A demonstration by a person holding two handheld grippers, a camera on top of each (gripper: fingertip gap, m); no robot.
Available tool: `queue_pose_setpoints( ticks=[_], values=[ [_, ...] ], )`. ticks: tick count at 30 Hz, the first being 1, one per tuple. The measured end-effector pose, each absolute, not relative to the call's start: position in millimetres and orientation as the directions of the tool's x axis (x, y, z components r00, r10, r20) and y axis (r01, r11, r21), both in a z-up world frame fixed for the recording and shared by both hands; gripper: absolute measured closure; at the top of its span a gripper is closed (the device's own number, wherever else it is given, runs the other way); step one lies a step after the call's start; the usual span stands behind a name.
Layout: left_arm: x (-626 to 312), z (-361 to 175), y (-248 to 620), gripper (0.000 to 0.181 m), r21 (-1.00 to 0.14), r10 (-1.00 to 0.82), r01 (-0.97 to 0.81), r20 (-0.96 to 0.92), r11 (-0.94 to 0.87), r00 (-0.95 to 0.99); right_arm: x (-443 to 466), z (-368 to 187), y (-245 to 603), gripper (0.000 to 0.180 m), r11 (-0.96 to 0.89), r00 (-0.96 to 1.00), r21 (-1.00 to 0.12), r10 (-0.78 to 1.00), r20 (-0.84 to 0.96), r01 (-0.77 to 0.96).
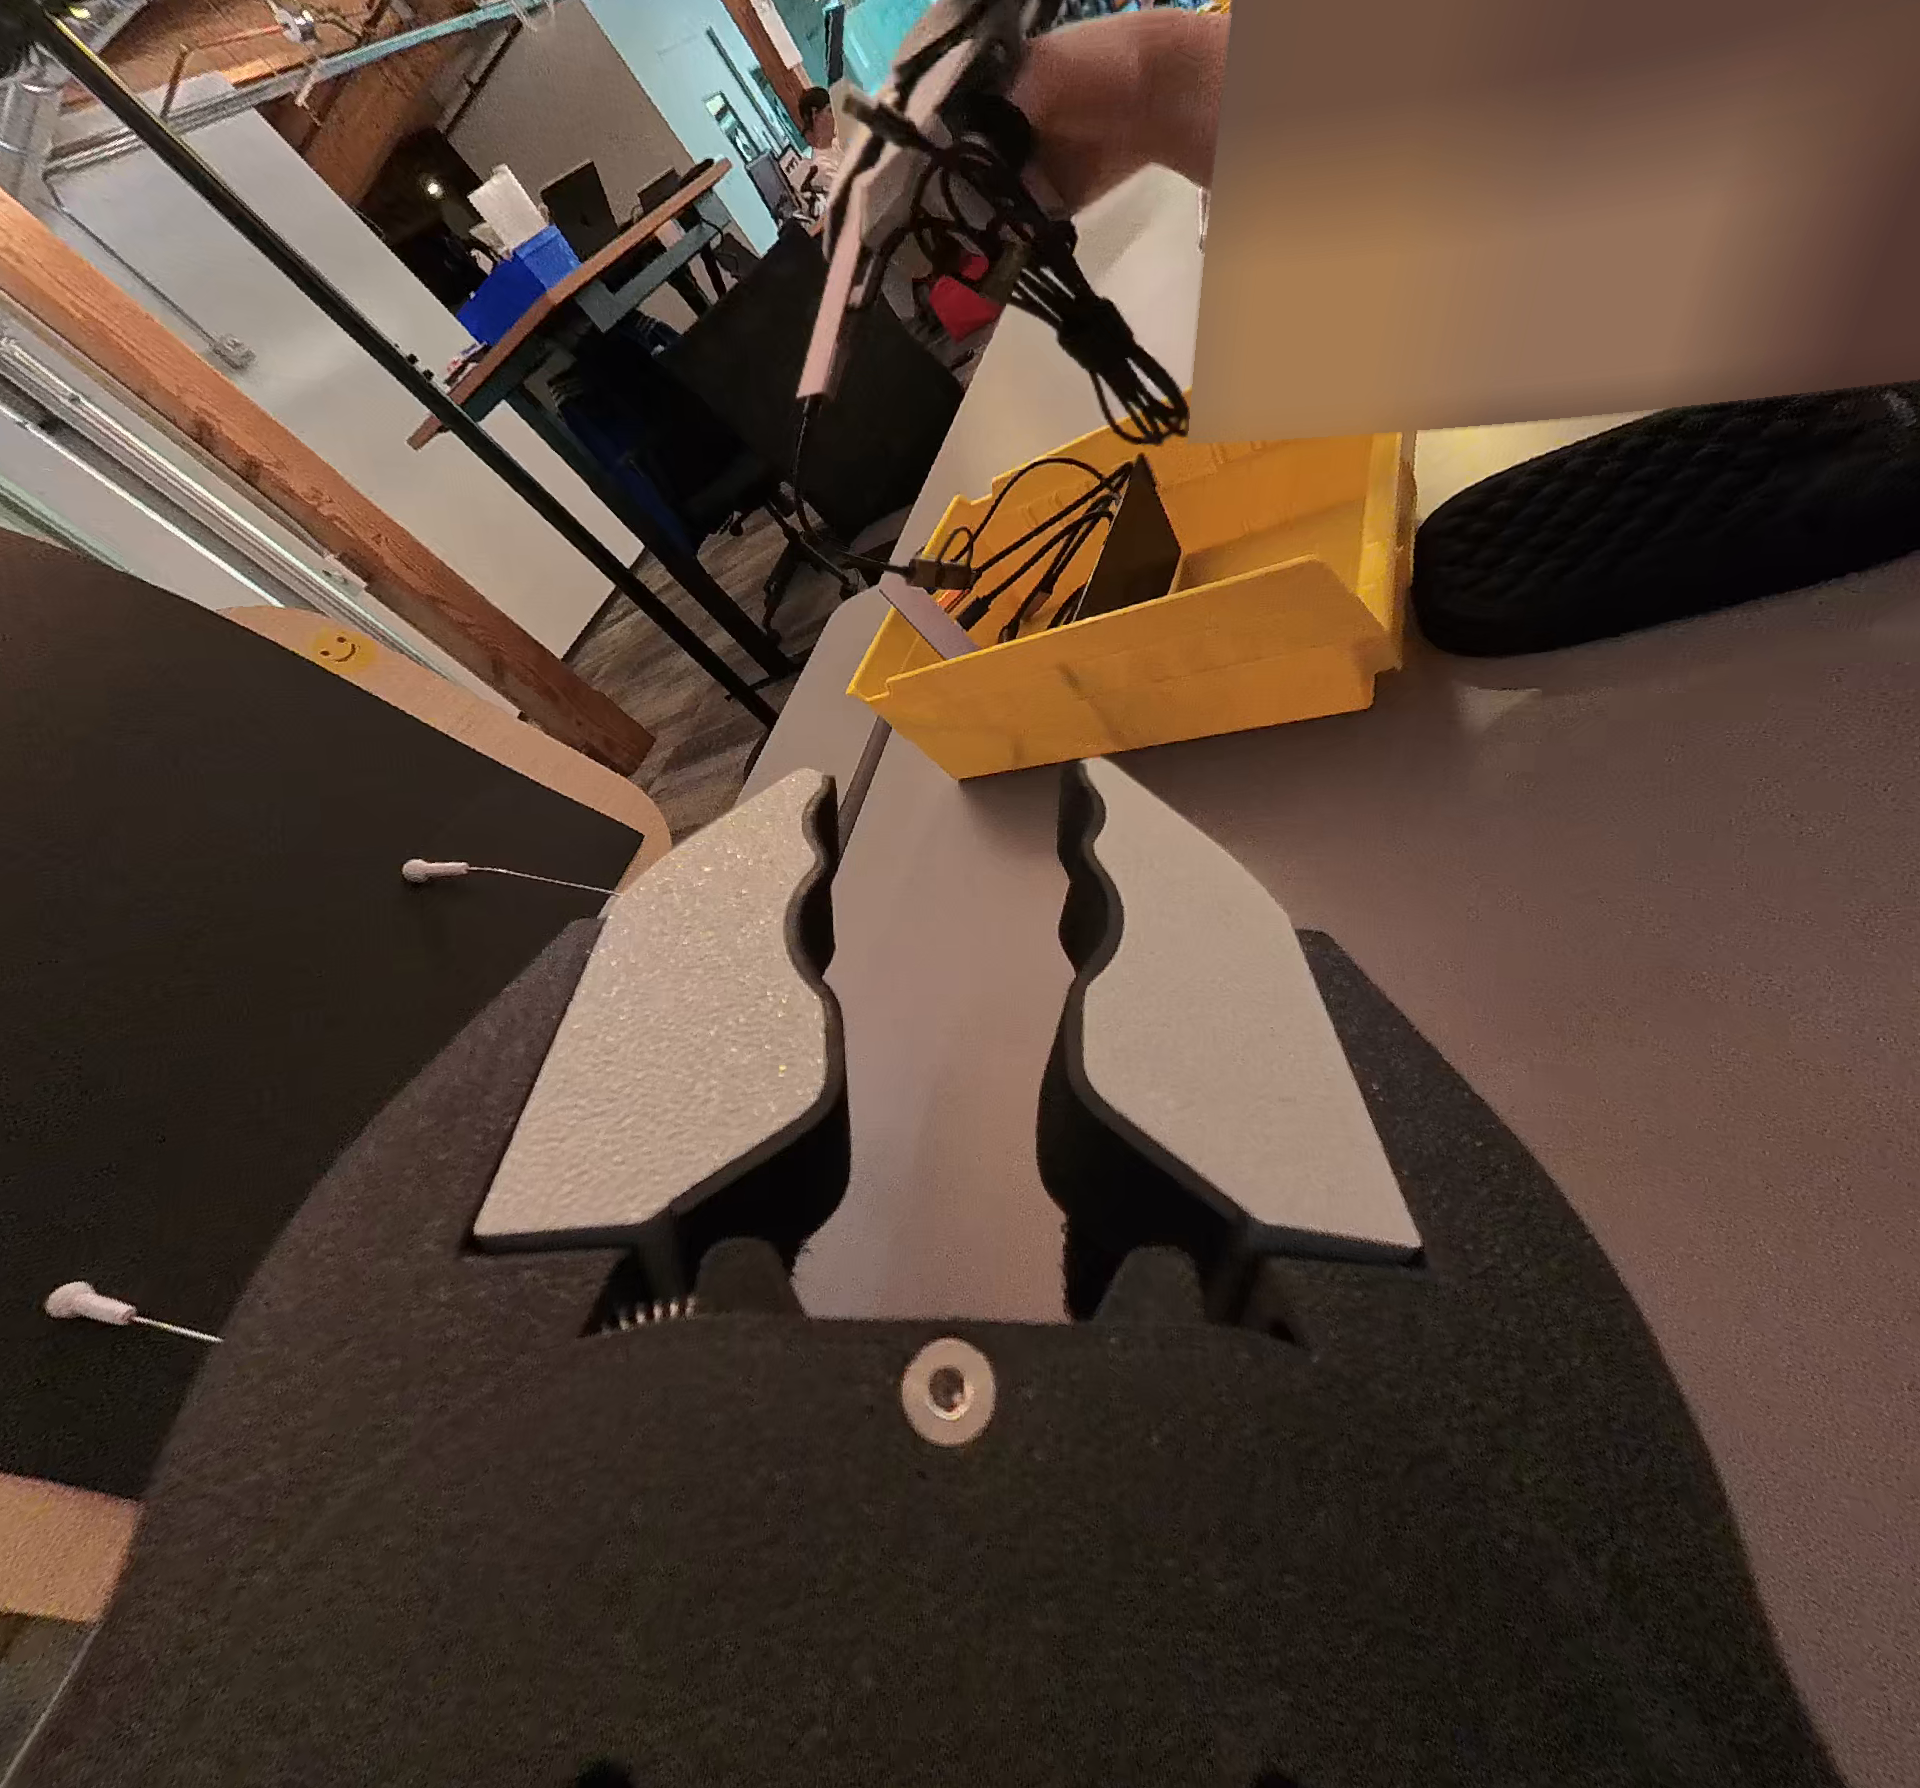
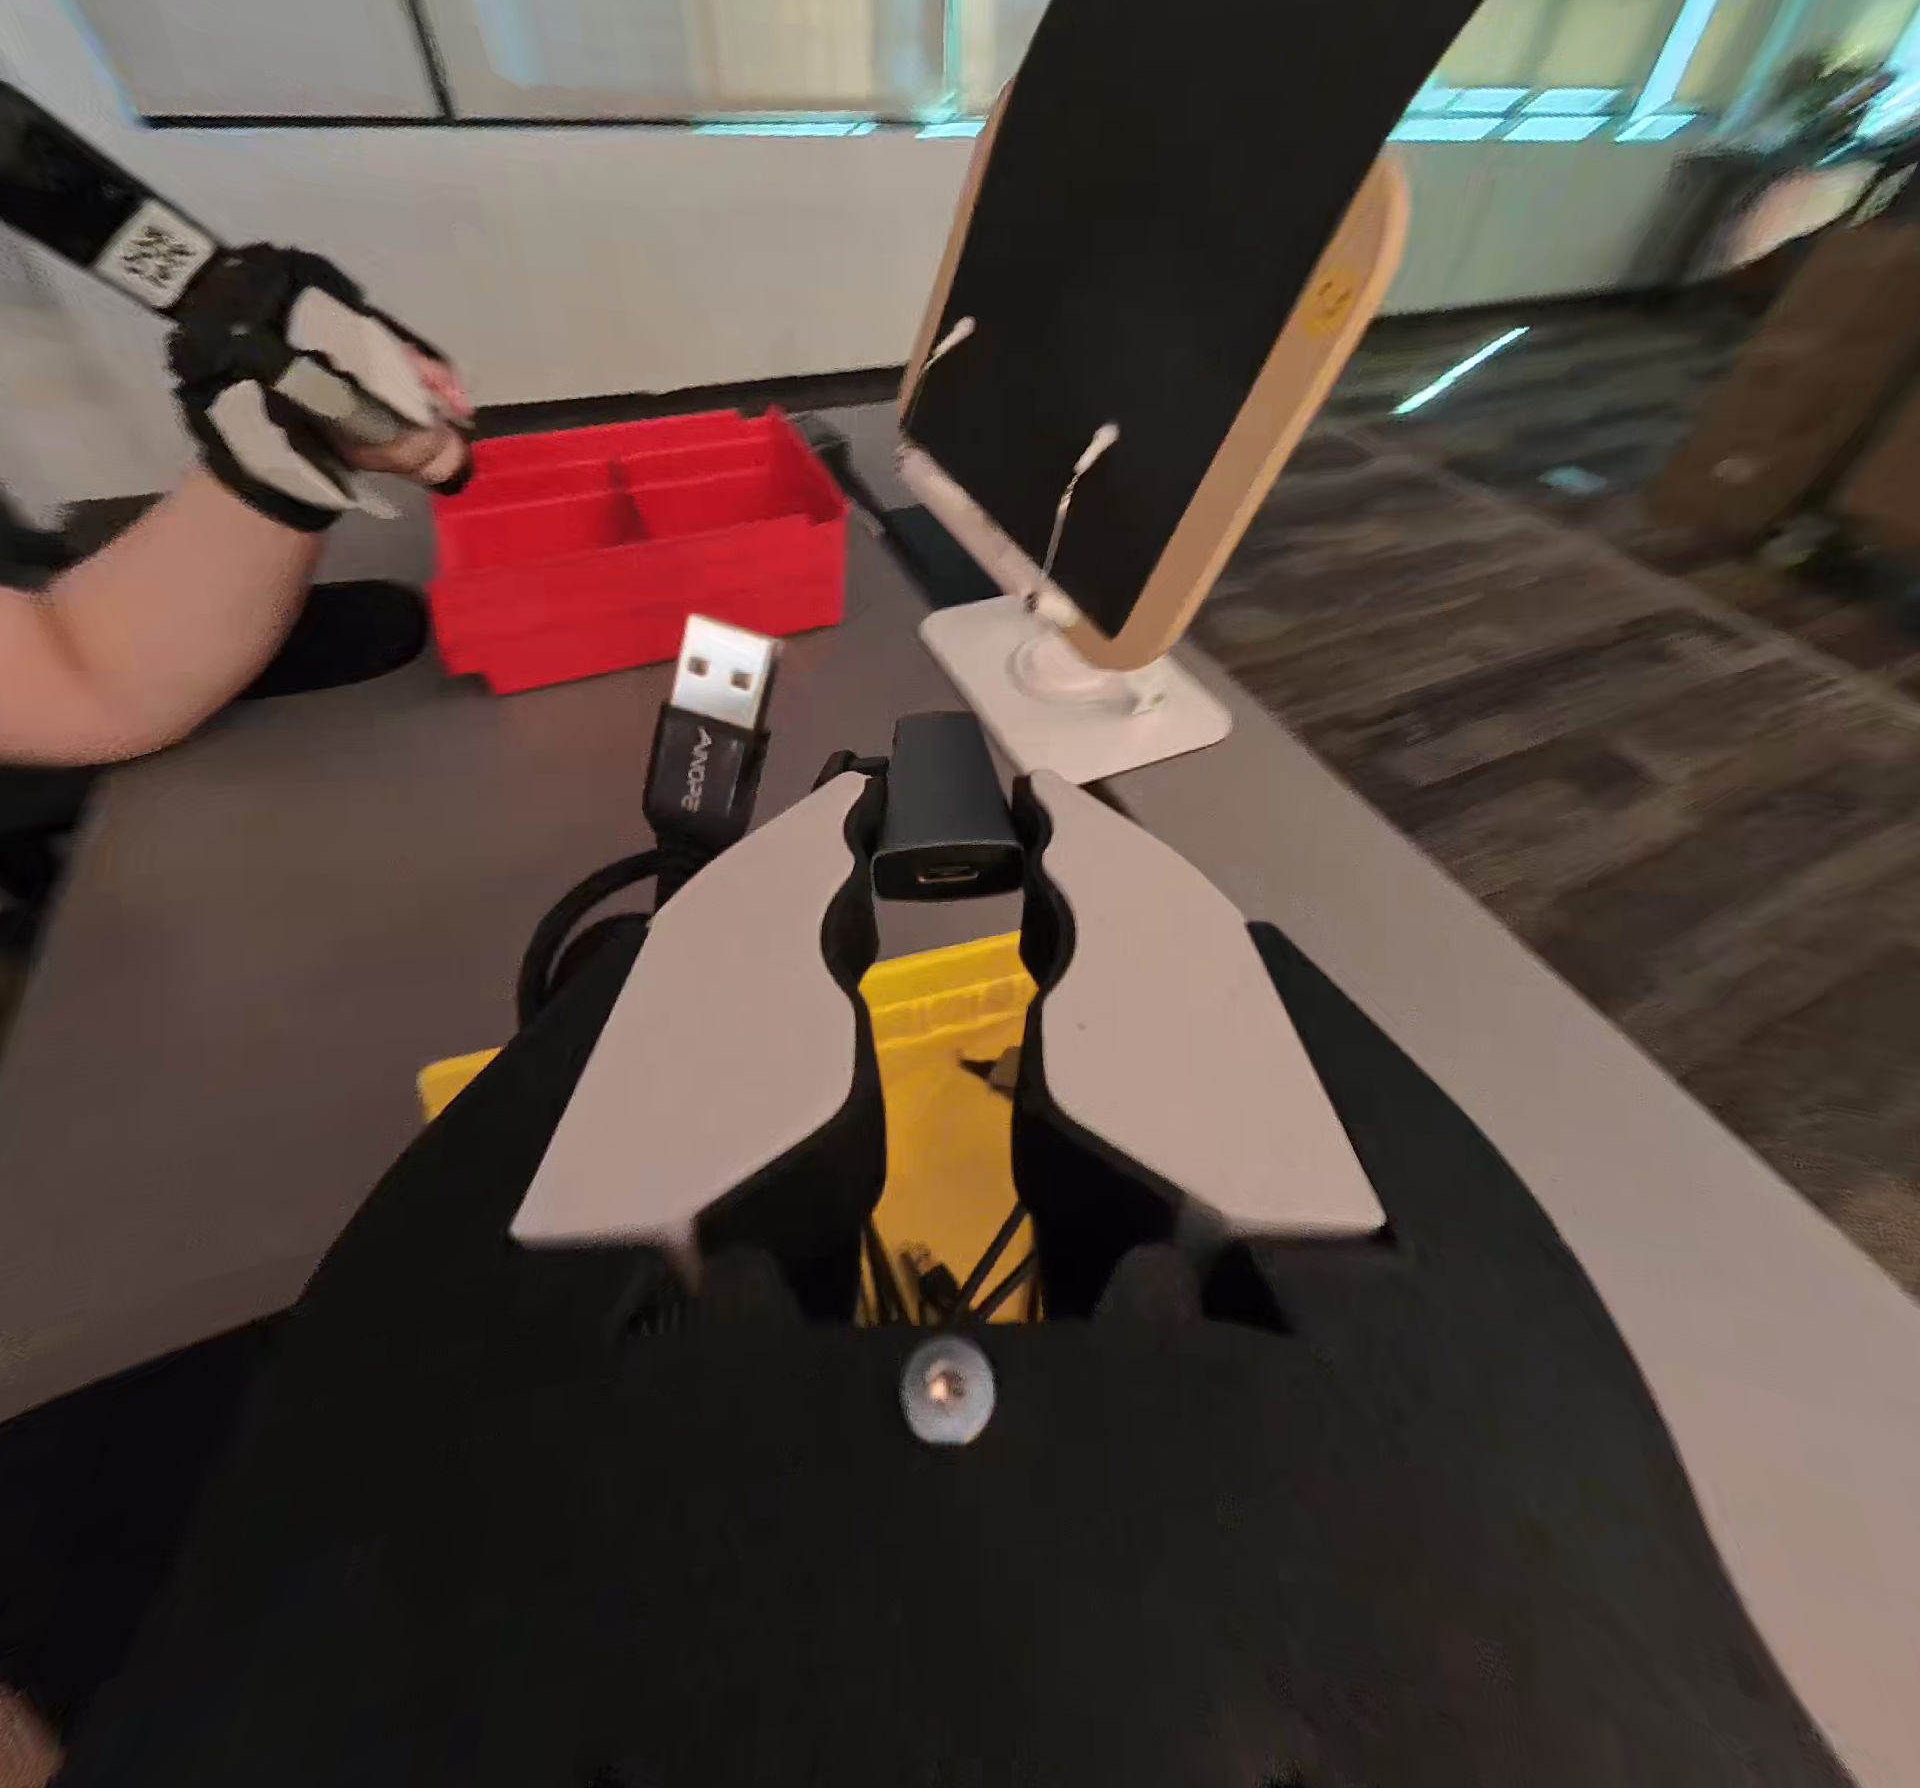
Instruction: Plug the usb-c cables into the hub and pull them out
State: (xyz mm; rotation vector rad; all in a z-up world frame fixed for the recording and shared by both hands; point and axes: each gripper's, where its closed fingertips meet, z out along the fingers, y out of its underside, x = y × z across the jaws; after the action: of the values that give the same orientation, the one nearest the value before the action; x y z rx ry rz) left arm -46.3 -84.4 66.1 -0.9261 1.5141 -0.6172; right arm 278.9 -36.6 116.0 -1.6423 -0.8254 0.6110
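Even indoor light filled both views, brightest at the windows (image 2: 1704,55) (washed out, bluish). The right wrist view was motion-blurred, worst on the floor (image 2: 1558,699). Wide-angle bending curved the edges, and the counter (image 1: 1558,907) carried soft, faint shadows.

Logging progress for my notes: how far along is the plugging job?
Early. Done: the right gripper has lifted the dark hub above the yellow bin; a cable dangles beside it, and I cannot tell whether any is plugged in. In hand: only the hub. The left gripper is open and empty. Left: more cables in the bin.
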Motion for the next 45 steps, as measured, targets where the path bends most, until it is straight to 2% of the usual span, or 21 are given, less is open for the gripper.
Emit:
queue_pose_setpoints(
  ticks=[5,9,12,16,20,25,29,32,36,41,45],
  values=[
    [-44,62,-82,0.141,-0.819,-0.838,-0.221,-0.545,0.529,0.016,275,100,-17,0.155,-0.270,0.488,-0.907,0.869,-0.084,0.323],
    [-40,57,-80,0.141,-0.825,-0.847,-0.233,-0.532,0.515,0.011,261,87,-5,0.155,-0.325,0.395,-0.885,0.901,-0.183,0.332],
    [-37,50,-78,0.141,-0.815,-0.844,-0.262,-0.536,0.517,0.000,270,65,4,0.155,-0.390,0.402,-0.864,0.881,-0.249,0.320],
    [-33,44,-77,0.141,-0.809,-0.844,-0.279,-0.536,0.517,-0.010,295,51,18,0.155,-0.439,0.446,-0.883,0.832,-0.330,0.164],
    [-32,40,-76,0.141,-0.809,-0.848,-0.289,-0.530,0.511,-0.018,308,38,9,0.155,-0.484,0.385,-0.873,0.817,-0.430,0.052],
    [-30,36,-76,0.141,-0.804,-0.848,-0.303,-0.530,0.511,-0.023,322,63,-5,0.155,-0.407,0.294,-0.906,0.857,-0.422,-0.115],
    [-29,36,-77,0.141,-0.800,-0.845,-0.306,-0.533,0.516,-0.029,326,78,-28,0.155,-0.361,0.218,-0.921,0.897,-0.385,-0.145],
    [-29,35,-78,0.141,-0.801,-0.845,-0.304,-0.533,0.517,-0.033,328,73,-36,0.155,-0.399,0.207,-0.908,0.884,-0.419,-0.130],
    [-29,35,-80,0.141,-0.798,-0.843,-0.306,-0.537,0.520,-0.033,331,46,-28,0.155,-0.520,0.296,-0.853,0.808,-0.510,-0.050],
    [-28,35,-81,0.141,-0.794,-0.842,-0.313,-0.538,0.521,-0.037,333,-6,-8,0.155,-0.716,0.480,-0.690,0.645,-0.595,0.106],
    [-26,30,-80,0.141,-0.790,-0.843,-0.326,-0.537,0.520,-0.044,335,-27,17,0.155,-0.770,0.598,-0.623,0.564,-0.569,0.135]
  ],
)
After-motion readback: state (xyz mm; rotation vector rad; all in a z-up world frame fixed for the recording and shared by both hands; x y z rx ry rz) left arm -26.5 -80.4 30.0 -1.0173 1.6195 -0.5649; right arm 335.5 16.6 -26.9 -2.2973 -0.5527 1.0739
